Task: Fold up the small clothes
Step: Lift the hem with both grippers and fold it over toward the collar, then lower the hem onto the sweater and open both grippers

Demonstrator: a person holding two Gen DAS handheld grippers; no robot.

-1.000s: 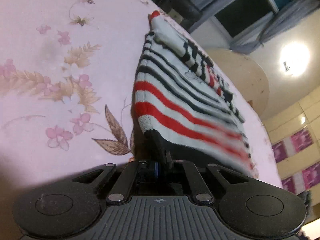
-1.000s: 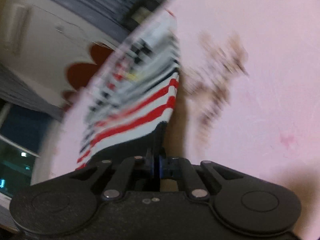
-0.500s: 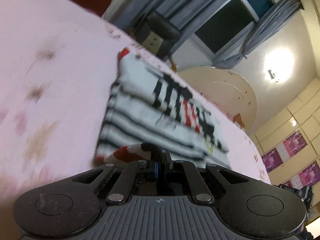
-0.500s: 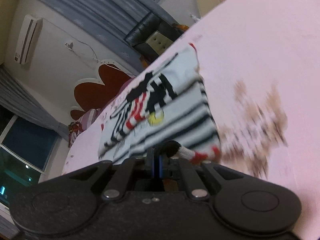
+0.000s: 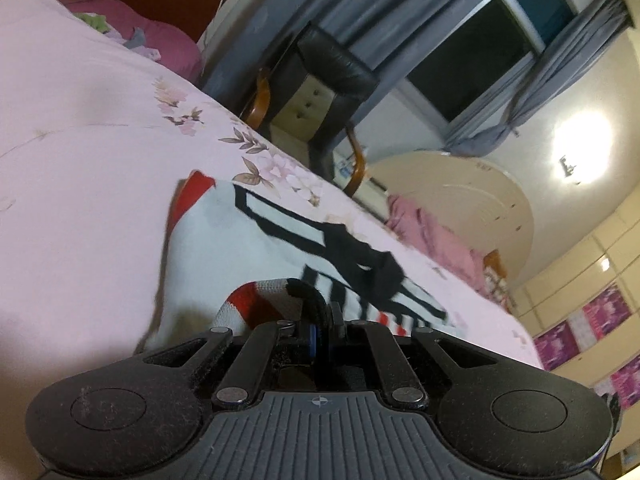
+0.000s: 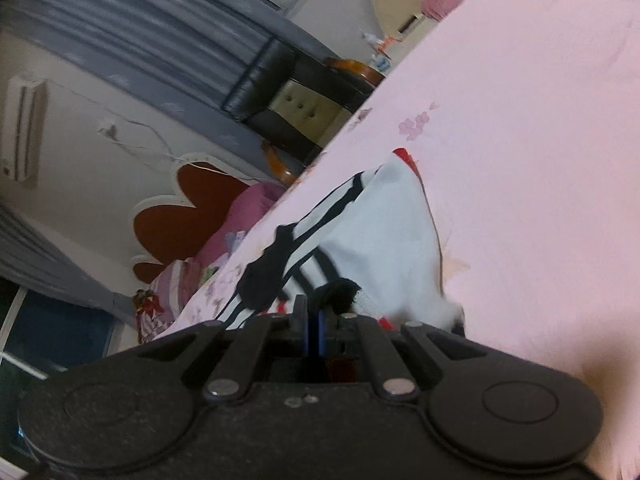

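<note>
Left wrist view: one small white knit garment with black and red stripes [image 5: 224,248] lies on one pink floral bedsheet [image 5: 80,160]. Its near hem, a black-edged band with red and white stripes, is bent up over the body of the garment and pinched in the left gripper [image 5: 320,326], jaws closed on the cloth. The gripper housing cuts off the garment's near edge, and its right part is blurred. The gripper points slightly downward across the bed. Beyond the bed: one black leather armchair with wooden arms [image 5: 320,92], one pair of grey curtains [image 5: 400,12], one lit ceiling lamp [image 5: 580,148].

Right wrist view: the same single garment [image 6: 380,232], here on the sheet [image 6: 520,140] ahead of the right gripper [image 6: 312,320]. A black hem edge rises between the closed jaws; the right gripper clamps it. The hem below is hidden by the housing. The gripper tilts slightly downward. One armchair [image 6: 280,96] and one wall air conditioner [image 6: 24,128], blurred.
</note>
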